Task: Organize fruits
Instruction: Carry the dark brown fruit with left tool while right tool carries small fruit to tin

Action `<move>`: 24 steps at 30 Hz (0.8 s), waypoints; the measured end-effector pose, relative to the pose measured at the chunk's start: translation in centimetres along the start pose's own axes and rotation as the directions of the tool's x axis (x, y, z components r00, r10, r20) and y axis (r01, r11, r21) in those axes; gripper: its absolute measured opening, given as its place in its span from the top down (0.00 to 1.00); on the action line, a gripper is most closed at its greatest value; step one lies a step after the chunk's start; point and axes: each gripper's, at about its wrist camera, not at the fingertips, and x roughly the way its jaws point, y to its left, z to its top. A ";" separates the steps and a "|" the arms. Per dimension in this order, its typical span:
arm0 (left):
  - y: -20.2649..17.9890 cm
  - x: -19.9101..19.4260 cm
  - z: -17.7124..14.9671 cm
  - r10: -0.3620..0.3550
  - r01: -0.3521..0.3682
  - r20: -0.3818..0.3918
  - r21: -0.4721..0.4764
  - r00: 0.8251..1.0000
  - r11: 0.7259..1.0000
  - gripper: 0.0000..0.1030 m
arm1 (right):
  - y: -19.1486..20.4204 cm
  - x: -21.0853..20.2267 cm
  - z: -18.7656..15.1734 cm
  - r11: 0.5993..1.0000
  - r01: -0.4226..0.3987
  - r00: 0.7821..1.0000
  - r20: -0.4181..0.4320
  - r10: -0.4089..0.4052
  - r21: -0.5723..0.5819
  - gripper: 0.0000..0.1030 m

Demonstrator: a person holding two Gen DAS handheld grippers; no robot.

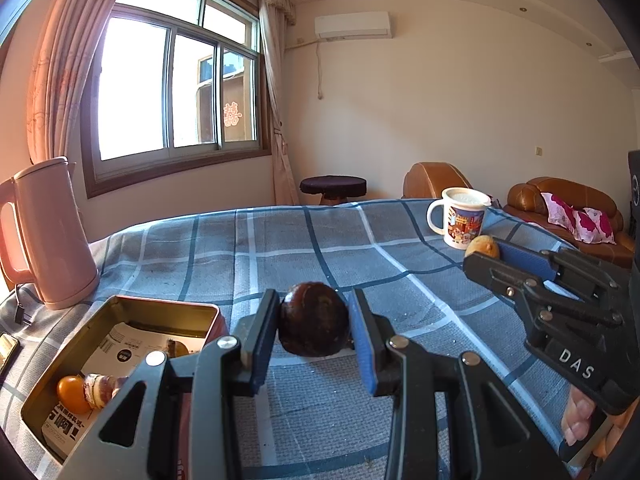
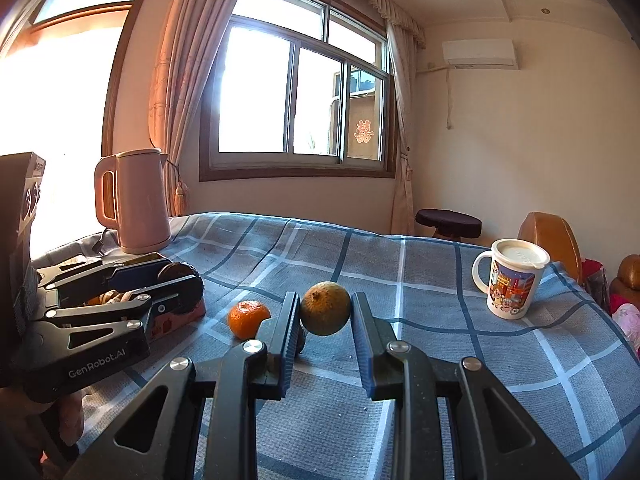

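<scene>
My left gripper point(image 1: 314, 322) is shut on a dark brown round fruit point(image 1: 313, 319), held just right of the open metal tin point(image 1: 120, 308); in the right wrist view it point(image 2: 182, 284) hangs over the tin. The tin holds a small orange point(image 1: 72, 394) and a pale striped fruit point(image 1: 100, 388). My right gripper point(image 2: 325, 316) is shut on a yellow-green round fruit point(image 2: 325, 308), held above the cloth; it also shows in the left wrist view point(image 1: 482, 248). A small orange point(image 2: 248, 318) lies on the cloth to its left.
A pink kettle point(image 1: 48, 236) stands behind the tin at the left. A lidded cartoon mug point(image 2: 512, 278) stands at the right on the blue checked cloth point(image 1: 320, 240). Brown sofas point(image 1: 560, 208) and a dark stool point(image 1: 333, 188) lie beyond the table's far edge.
</scene>
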 end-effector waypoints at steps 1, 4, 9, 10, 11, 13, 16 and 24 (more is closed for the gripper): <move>0.0 -0.1 0.0 0.001 -0.001 0.002 0.002 1.000 1.000 0.64 | 0.0 -0.1 0.0 1.000 0.003 1.000 0.002 -0.003 0.001 0.73; -0.1 -0.3 -0.1 0.002 -0.002 0.005 0.004 1.000 1.000 0.64 | 0.0 -0.3 0.0 1.000 0.016 1.000 0.010 -0.016 0.002 0.73; 0.1 -0.5 -0.1 0.006 -0.006 0.004 -0.004 1.000 1.000 0.64 | 0.0 -0.4 0.0 0.999 0.033 0.999 0.016 -0.033 -0.004 0.73; 0.1 -0.4 -0.1 0.006 -0.006 0.004 -0.007 1.000 1.000 0.64 | 0.0 -0.5 0.0 0.999 0.038 0.999 0.018 -0.038 -0.006 0.73; 0.2 -0.5 -0.2 0.005 -0.005 0.003 -0.010 1.000 1.000 0.64 | 0.0 -0.5 0.0 0.999 0.041 0.999 0.021 -0.041 -0.008 0.73; 0.3 -0.6 -0.2 0.004 -0.004 -0.001 -0.015 1.000 1.000 0.64 | 0.2 -0.6 0.0 0.999 0.048 0.999 0.025 -0.047 -0.015 0.73; 0.4 -0.7 -0.2 0.003 -0.003 -0.003 -0.019 1.000 1.000 0.64 | 0.6 -0.7 0.1 0.998 0.057 0.998 0.030 -0.056 -0.034 0.73; 0.8 -1.1 -0.4 0.005 -0.005 -0.014 -0.026 1.000 1.000 0.64 | 1.6 -0.5 0.2 0.998 0.042 0.999 0.028 -0.040 -0.051 0.73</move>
